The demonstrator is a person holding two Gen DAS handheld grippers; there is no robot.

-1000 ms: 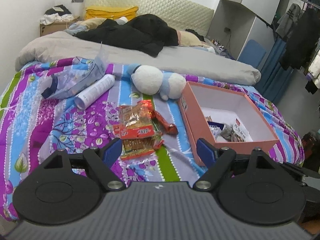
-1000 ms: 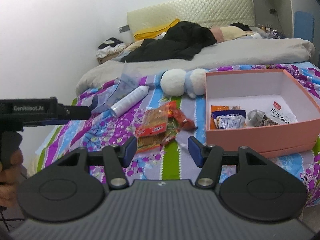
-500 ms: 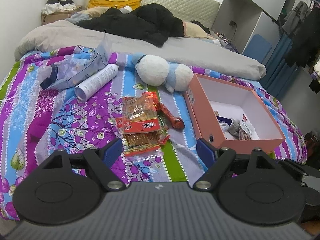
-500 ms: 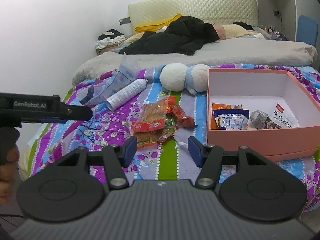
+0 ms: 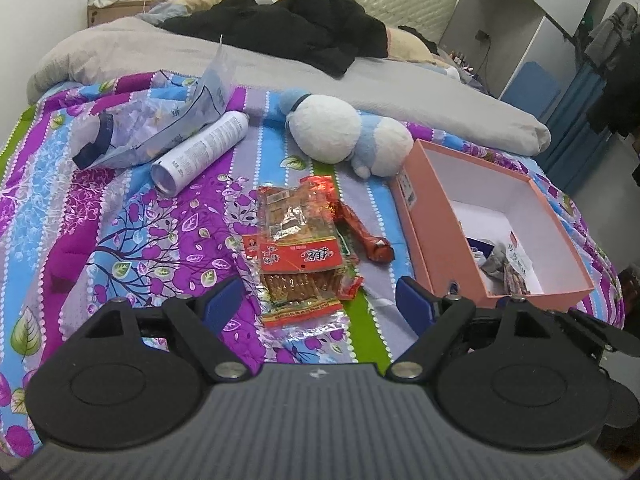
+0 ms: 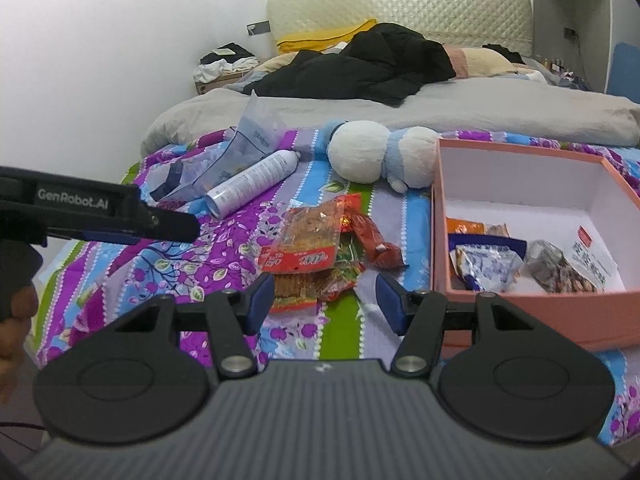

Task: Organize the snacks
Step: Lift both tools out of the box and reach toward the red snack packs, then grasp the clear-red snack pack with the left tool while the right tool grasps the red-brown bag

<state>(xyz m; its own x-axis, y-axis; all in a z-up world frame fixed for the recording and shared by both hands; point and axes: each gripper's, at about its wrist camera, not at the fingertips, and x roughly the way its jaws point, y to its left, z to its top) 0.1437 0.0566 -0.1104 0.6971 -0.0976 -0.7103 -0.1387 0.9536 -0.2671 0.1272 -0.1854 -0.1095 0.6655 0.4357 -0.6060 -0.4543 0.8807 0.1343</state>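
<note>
A pile of red and orange snack packets (image 5: 298,242) lies on the flowered bedspread, with a red sausage packet (image 5: 366,232) beside it. The pile also shows in the right wrist view (image 6: 310,246). A pink open box (image 5: 412,216) to the right holds several snack packets (image 6: 486,258). My left gripper (image 5: 318,306) is open and empty, just short of the pile. My right gripper (image 6: 324,300) is open and empty, near the pile's front edge. The left gripper's body (image 6: 100,210) shows at the left of the right wrist view.
A white spray can (image 5: 200,152), a clear plastic bag (image 5: 156,128) and a white and blue plush toy (image 5: 344,136) lie behind the snacks. A grey duvet (image 5: 280,64) with black clothes (image 5: 304,32) covers the far bed. Wardrobe and hanging clothes stand right.
Both grippers have moved forward and down towards the snack pile, which now looks larger and nearer. Both stay open. Nothing on the bed has moved.
</note>
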